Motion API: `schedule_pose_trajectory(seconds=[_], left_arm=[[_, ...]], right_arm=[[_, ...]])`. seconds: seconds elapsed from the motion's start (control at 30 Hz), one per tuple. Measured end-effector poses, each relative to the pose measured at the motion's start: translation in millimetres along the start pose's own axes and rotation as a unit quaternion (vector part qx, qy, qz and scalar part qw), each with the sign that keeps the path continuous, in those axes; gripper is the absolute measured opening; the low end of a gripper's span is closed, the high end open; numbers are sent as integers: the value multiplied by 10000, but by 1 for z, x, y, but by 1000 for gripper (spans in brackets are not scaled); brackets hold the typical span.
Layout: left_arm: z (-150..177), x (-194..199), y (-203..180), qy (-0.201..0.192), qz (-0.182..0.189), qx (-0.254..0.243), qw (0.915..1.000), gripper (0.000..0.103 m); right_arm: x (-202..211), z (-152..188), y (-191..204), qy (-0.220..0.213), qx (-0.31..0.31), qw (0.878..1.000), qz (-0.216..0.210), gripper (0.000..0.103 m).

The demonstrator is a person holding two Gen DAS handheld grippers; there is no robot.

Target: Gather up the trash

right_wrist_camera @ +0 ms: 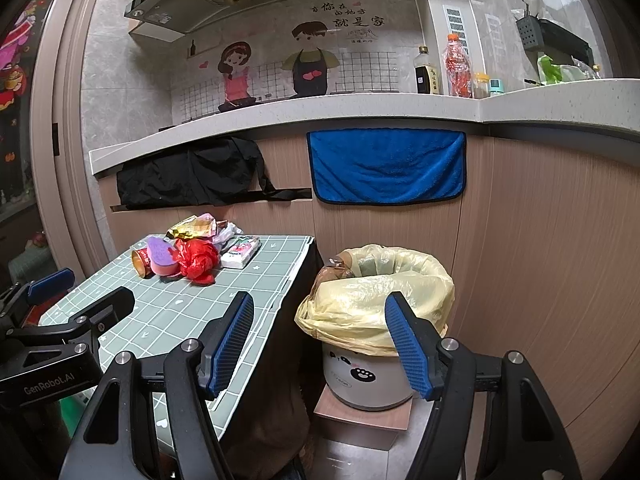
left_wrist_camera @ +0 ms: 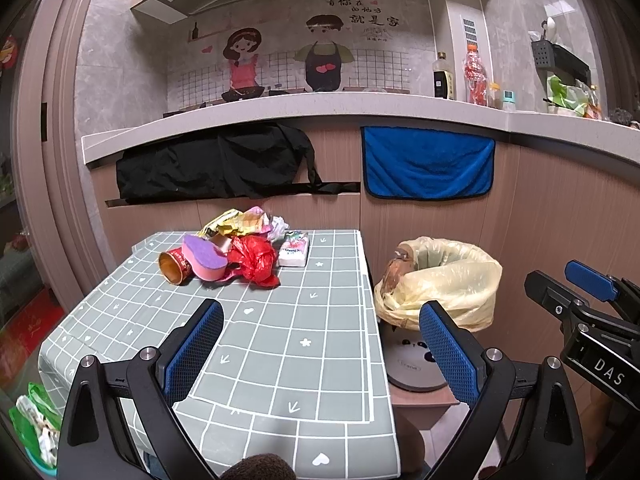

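Observation:
A heap of trash lies at the far end of the green checked table (left_wrist_camera: 280, 344): a red-and-gold paper cup (left_wrist_camera: 173, 266) on its side, a purple-pink sponge (left_wrist_camera: 204, 260), a crumpled red plastic bag (left_wrist_camera: 254, 260), a tissue pack (left_wrist_camera: 295, 249) and crumpled wrappers (left_wrist_camera: 240, 222) behind. My left gripper (left_wrist_camera: 320, 352) hovers open over the table's near end, empty. A white bin lined with a yellow bag (right_wrist_camera: 376, 300) stands right of the table. My right gripper (right_wrist_camera: 326, 344) is open and empty in front of the bin.
A kitchen counter (left_wrist_camera: 320, 110) runs behind, with bottles (left_wrist_camera: 476, 74) on it. A black cloth (left_wrist_camera: 216, 164) and a blue towel (left_wrist_camera: 428, 162) hang on the cabinet front. The bin stands on a small wooden block (right_wrist_camera: 360, 420). A green bag (left_wrist_camera: 32, 420) lies low left of the table.

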State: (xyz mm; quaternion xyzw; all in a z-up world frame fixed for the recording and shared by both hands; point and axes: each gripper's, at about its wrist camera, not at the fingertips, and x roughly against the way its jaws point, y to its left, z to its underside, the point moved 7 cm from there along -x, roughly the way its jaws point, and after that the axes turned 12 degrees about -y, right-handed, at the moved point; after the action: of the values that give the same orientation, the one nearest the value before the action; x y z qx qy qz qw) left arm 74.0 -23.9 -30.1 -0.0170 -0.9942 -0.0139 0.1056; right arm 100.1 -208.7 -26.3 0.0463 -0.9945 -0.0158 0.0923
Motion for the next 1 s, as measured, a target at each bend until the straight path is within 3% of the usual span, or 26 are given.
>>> schedule_pose_trajectory(seconds=[1.0], left_arm=[[-6,-1,-7,-25,40,-8,10000,98]], right_arm=[[1,2,-1,-12,-2,10000,48,65]])
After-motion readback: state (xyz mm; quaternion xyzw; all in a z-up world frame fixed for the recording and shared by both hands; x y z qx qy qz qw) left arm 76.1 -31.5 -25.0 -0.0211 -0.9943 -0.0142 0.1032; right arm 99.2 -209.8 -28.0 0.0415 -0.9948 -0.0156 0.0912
